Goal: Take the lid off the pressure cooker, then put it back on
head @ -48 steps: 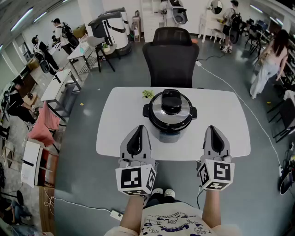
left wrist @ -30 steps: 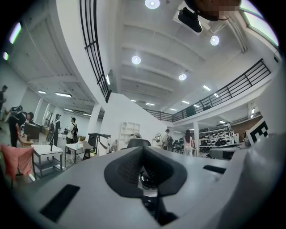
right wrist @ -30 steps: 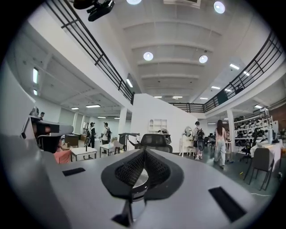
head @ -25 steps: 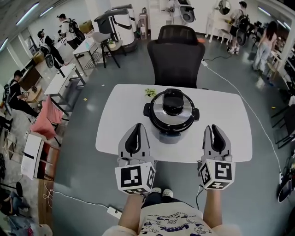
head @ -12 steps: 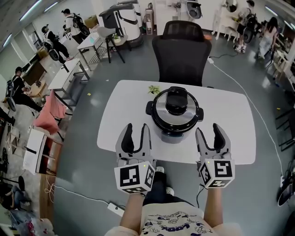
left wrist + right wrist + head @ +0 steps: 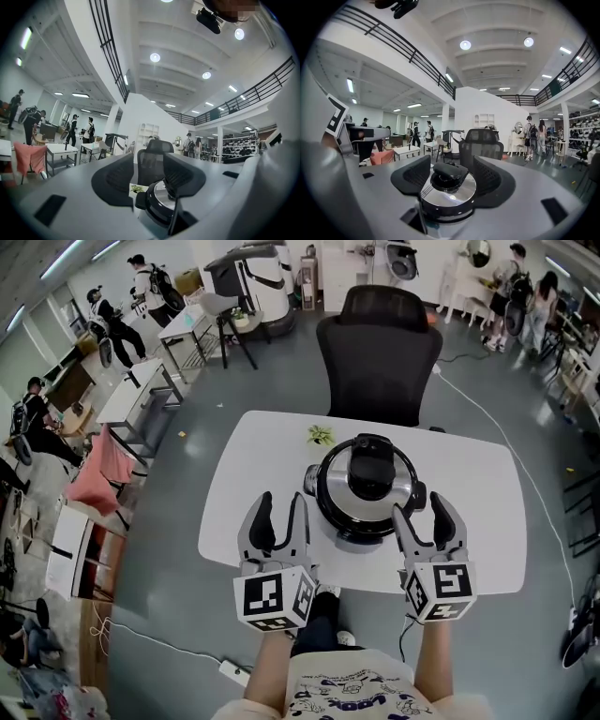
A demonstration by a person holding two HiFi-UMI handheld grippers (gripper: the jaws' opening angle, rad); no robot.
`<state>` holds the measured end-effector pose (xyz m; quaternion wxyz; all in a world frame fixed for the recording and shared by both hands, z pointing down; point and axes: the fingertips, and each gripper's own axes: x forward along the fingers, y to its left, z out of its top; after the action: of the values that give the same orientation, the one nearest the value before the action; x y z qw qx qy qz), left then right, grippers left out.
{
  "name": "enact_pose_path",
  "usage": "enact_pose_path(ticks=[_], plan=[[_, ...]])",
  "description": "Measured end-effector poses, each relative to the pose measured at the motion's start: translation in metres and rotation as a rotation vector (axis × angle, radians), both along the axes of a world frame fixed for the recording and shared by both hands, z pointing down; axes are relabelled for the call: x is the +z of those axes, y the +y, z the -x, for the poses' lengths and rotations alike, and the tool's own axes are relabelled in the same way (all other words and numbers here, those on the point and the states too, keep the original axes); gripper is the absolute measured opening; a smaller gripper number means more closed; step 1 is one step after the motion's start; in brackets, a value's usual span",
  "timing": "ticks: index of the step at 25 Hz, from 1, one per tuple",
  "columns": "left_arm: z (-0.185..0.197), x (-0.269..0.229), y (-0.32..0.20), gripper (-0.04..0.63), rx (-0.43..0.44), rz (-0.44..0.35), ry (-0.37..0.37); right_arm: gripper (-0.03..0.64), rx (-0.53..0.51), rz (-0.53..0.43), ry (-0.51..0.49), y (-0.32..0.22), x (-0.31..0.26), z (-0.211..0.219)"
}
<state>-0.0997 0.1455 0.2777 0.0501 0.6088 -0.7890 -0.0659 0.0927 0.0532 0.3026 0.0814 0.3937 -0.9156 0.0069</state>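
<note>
Bright even light from round ceiling lamps [image 6: 465, 45], glare on the steel lid [image 6: 457, 192], fisheye bending, dark corners, soft foreground.

I see the white table [image 6: 244, 474] from overhead, head cam tilted steeply down. Both gripper views sit low at tabletop level, facing the black chair [image 6: 380, 343], v. close to the pressure cooker [image 6: 370, 486], which all 3 views share.

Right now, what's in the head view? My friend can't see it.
A pressure cooker with its lid on sits on a white table before a black chair. Near it, the left claw and right claw have just been opening, both empty.
</note>
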Motion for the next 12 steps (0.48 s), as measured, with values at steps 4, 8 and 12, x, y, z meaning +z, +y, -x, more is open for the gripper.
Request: enact_pose_path(ticks=[4, 8, 12], plan=[[0.022, 0.001, -0.027, 0.192, 0.014, 0.001, 0.019, 0.311, -0.029, 0.012, 0.031, -0.021, 0.004, 0.028], [0.040, 0.009, -0.057, 0.192, 0.047, 0.011, 0.071, 0.330, -0.051, 0.052, 0.060, -0.042, 0.010, 0.053], [0.058, 0.025, -0.083, 0.192, 0.088, 0.032, 0.143, 0.350, -0.097, 0.081, 0.118, -0.058, 0.022, 0.078]])
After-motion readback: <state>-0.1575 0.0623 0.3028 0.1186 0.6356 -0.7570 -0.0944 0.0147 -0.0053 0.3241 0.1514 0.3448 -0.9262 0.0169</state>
